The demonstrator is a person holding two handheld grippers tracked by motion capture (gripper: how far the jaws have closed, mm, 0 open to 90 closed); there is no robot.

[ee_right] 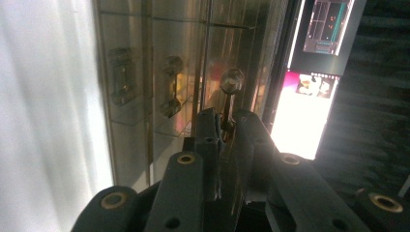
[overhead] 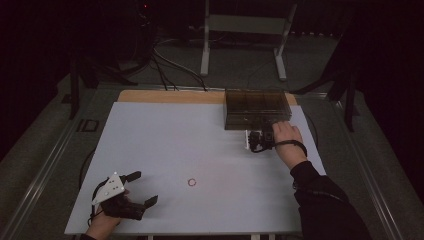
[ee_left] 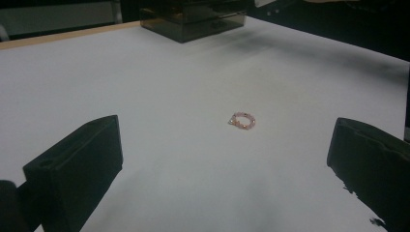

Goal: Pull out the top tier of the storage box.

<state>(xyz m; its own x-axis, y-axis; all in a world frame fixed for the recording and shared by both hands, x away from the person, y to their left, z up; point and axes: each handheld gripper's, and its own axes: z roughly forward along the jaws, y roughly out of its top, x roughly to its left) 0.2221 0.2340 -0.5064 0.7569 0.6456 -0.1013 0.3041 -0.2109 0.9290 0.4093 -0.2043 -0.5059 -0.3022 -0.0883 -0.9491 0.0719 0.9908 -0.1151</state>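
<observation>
From above, the right gripper [overhead: 261, 139] sits hard against the front of the smoky clear drawer box [overhead: 256, 109] at the far right of the table [overhead: 165, 150]. The left gripper [overhead: 131, 196] rests near the front edge with its jaws spread wide and empty. A small beaded ring [overhead: 191, 182] lies loose on the table between the two, well apart from the box.

In the left gripper view, the beaded ring [ee_left: 242, 120] lies flat ahead of the open jaws. It looks light and prone to slide, so it is best pinched across its rim from above.

In the right gripper view, the jaws are drawn nearly together on the thin stem of a drawer knob [ee_right: 231, 81]. The glare is strong, but I think the pads are pressing it. The box is rigid, slick plastic and probably light, so a pull on that slender knob could drag the whole box.
</observation>
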